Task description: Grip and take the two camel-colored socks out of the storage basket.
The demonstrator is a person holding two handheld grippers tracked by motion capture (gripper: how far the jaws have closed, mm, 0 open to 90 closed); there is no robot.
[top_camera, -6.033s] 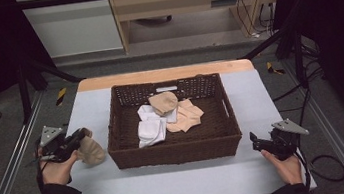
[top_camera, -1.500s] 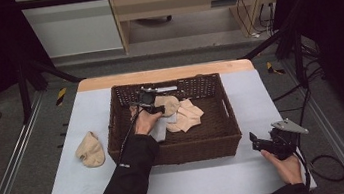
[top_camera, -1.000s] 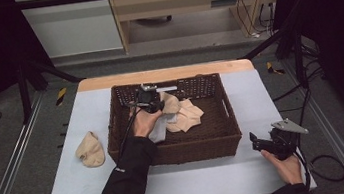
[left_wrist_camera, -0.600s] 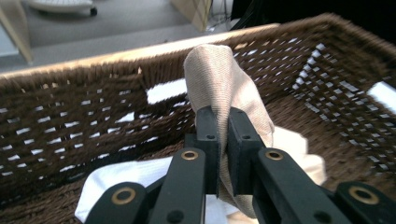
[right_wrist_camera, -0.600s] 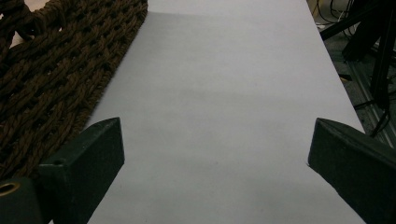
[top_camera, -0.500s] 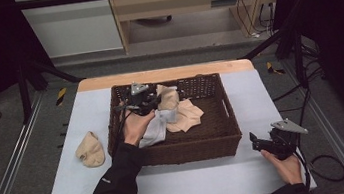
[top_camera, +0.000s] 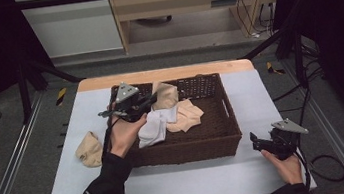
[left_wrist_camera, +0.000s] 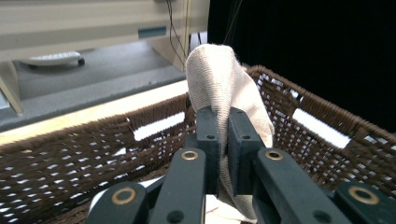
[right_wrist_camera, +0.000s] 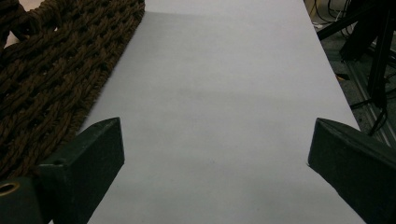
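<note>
So the beige cloth (left_wrist_camera: 219, 84) is pinched in the left tongs (left_wrist_camera: 218, 140), lifted above the far left part of the basket (top_camera: 215, 136), with its lower end hanging down inside. Under it in the basket there's a white cloth (top_camera: 154, 129) and a peach one (top_camera: 186, 115) just beside each other. Another tan cloth (top_camera: 89, 149) sits on the counter (top_camera: 191, 180) left of the basket. Right tongs (right_wrist_camera: 215, 154) are spread wide with nothing in them, resting near the basket's right front corner.

Dim room, dark surround; table evenly lit from above, soft shadows, slight blur.
</note>
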